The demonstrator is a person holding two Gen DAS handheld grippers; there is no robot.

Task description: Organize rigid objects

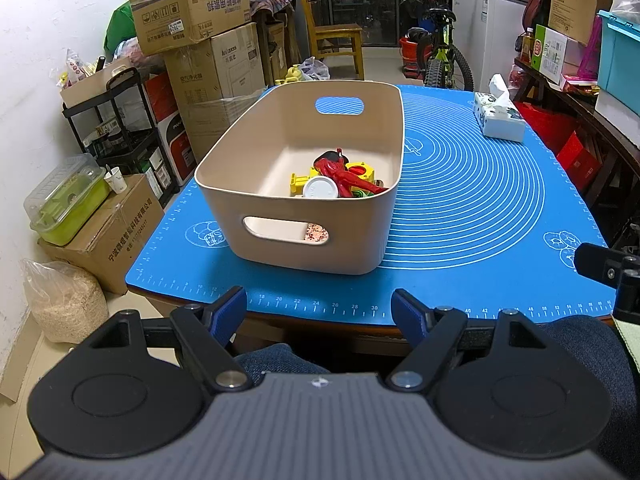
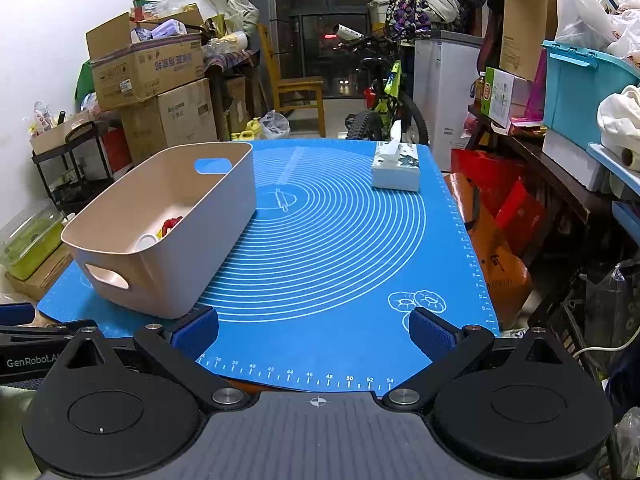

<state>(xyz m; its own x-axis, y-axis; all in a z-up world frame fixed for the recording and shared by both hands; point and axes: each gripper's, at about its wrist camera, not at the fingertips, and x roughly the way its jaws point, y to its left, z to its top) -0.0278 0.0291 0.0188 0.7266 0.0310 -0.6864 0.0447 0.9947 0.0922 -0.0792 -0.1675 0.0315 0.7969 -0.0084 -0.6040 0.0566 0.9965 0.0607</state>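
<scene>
A beige plastic bin (image 1: 256, 148) with cut-out handles stands on the left part of the blue mat (image 1: 480, 208). It holds a red toy figure (image 1: 340, 170), yellow toy pieces (image 1: 298, 184) and a white round lid (image 1: 319, 190). The bin also shows in the right wrist view (image 2: 216, 220) at the left. My left gripper (image 1: 320, 312) is open and empty, held back over the table's near edge in front of the bin. My right gripper (image 2: 314, 332) is open and empty over the mat's near edge, to the right of the bin.
A tissue box (image 1: 498, 114) stands at the mat's far right; it also shows in the right wrist view (image 2: 396, 170). Stacked cardboard boxes (image 1: 200, 40) and a black cart (image 1: 116, 128) stand left of the table. A bicycle (image 1: 440, 52) and a wooden chair (image 1: 336, 40) stand beyond.
</scene>
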